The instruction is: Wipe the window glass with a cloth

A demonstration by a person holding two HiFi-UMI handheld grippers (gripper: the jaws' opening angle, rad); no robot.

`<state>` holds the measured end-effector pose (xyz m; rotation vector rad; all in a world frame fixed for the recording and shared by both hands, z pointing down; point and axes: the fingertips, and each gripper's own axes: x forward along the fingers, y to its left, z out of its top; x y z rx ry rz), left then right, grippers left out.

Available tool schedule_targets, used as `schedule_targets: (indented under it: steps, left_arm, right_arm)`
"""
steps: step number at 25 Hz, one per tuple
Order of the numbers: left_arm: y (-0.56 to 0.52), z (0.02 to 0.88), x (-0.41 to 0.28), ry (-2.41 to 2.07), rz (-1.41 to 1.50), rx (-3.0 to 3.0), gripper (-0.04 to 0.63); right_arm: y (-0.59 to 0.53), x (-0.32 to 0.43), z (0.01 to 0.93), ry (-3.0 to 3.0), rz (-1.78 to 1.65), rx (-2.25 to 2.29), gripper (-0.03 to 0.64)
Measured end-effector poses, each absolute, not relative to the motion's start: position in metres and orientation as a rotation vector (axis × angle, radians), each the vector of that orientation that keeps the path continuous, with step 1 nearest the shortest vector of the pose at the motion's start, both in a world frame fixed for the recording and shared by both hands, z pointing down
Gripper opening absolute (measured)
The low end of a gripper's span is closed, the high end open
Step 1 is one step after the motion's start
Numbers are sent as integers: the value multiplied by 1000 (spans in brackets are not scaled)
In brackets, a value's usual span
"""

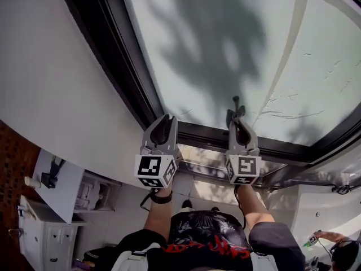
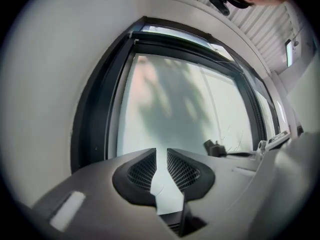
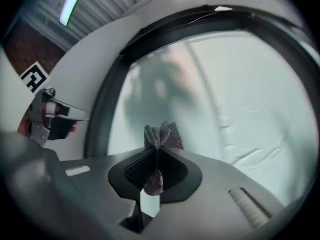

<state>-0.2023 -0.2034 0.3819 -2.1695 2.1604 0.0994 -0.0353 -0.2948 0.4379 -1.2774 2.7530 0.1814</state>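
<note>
The window glass (image 1: 225,49) fills the upper head view, pale and shadowed, set in a dark frame (image 1: 130,78). My right gripper (image 1: 237,114) is shut on a small dark grey cloth (image 1: 236,103), whose bunched tip pokes out past the jaws toward the lower part of the pane. In the right gripper view the cloth (image 3: 162,135) fans out above the closed jaws of the gripper (image 3: 157,151). My left gripper (image 1: 167,117) is beside it to the left, near the frame's lower corner. Its jaws (image 2: 161,151) stand narrowly open and hold nothing.
A white wall (image 1: 56,66) borders the frame on the left. The dark lower frame rail (image 1: 282,148) runs under both grippers. Thin crack-like lines (image 1: 287,114) mark the glass at right. A white cabinet (image 1: 39,230) and another person (image 1: 338,253) show at the bottom.
</note>
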Motion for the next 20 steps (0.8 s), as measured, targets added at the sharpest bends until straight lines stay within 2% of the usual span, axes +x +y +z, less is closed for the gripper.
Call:
schedule_targets:
  steps: [2,5,9,14,20]
  left_arm:
    - [-190,382,-221,2196,90,-2132,43]
    - [-168,379,-253,2269,101,-2051,43]
    - [-152,377,-278,2313,114,-1993,43]
    - [-153,377,-278,2300,111,-2012,43]
    - [-181,382,-248,2216,117,-2128,43]
  right_arm:
    - [-266,-122,443,2872,175,-1006,28]
    - [-245,-213,451,2967,132,-766,28]
    - [-263,-267,456,2947,30,-896,28]
    - [-295,-241,452,2870,11,-1099,28]
    - [-338,-113,466,2761,-18,-1366,28]
